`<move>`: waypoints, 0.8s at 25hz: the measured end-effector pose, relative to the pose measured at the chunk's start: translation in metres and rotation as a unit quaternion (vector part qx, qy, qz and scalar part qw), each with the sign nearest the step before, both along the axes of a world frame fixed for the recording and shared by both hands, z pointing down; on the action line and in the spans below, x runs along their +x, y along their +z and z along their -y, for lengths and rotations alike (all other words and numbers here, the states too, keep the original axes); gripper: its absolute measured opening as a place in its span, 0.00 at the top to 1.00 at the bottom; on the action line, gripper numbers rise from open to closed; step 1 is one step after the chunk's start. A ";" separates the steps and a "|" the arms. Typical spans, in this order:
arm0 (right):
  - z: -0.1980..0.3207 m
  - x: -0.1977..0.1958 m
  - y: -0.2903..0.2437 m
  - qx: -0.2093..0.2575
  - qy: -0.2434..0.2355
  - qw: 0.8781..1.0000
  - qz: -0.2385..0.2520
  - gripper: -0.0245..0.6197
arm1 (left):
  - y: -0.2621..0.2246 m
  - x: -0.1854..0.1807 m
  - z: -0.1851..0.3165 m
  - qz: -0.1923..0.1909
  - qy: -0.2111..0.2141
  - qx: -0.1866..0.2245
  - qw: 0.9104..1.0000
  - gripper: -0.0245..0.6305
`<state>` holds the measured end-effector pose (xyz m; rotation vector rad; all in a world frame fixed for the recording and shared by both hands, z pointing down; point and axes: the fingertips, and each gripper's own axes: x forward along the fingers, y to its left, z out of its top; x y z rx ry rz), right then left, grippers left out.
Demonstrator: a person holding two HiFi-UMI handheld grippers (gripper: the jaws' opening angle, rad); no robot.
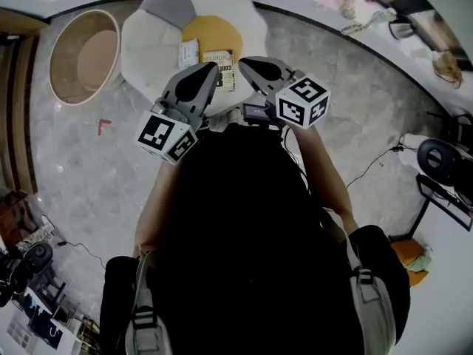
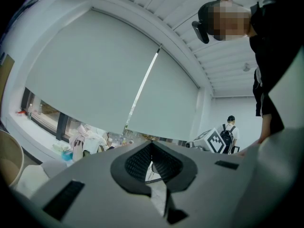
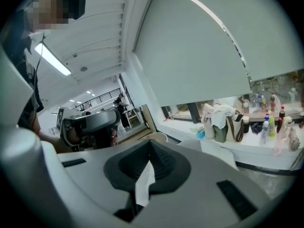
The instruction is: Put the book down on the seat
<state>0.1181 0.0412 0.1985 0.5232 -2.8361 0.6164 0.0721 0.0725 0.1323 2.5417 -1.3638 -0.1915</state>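
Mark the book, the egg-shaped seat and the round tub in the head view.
Yellow-and-black printed book [image 1: 219,61]: head view, its cover.
White egg-shaped seat with yellow centre [image 1: 151,50]: head view, white edge.
Round beige tub [image 1: 97,56]: head view, inner bottom.

Head camera looks steeply down past the wearer's dark torso [image 1: 244,235] to the floor [image 1: 74,168], with the seat [image 1: 159,32] at upper centre of the frame. Each tool camera rides close behind its own jaws and is tilted upward. From the left tool [image 2: 152,145] and right tool [image 3: 149,145], both views share the window blind [image 2: 95,75] and cluttered sill [image 3: 228,122].
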 end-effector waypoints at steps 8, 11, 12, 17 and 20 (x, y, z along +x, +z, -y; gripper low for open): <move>-0.006 -0.003 -0.001 0.014 -0.011 1.000 -0.013 0.94 | 0.004 0.000 -0.005 0.002 0.002 -0.001 1.000 0.95; -0.009 -0.001 -0.004 0.017 -0.012 1.000 -0.012 0.94 | 0.003 0.001 -0.009 0.002 -0.001 -0.002 1.000 0.95; -0.010 -0.001 -0.004 0.018 -0.013 1.000 -0.013 0.94 | 0.003 0.001 -0.009 0.003 -0.001 -0.002 1.000 0.95; -0.009 -0.001 -0.005 0.020 -0.018 1.000 -0.015 0.94 | 0.004 0.002 -0.011 0.005 -0.003 -0.003 1.000 0.95; -0.007 0.001 -0.005 0.020 -0.020 0.999 -0.015 0.94 | 0.006 0.004 -0.010 0.002 -0.007 -0.009 1.000 0.94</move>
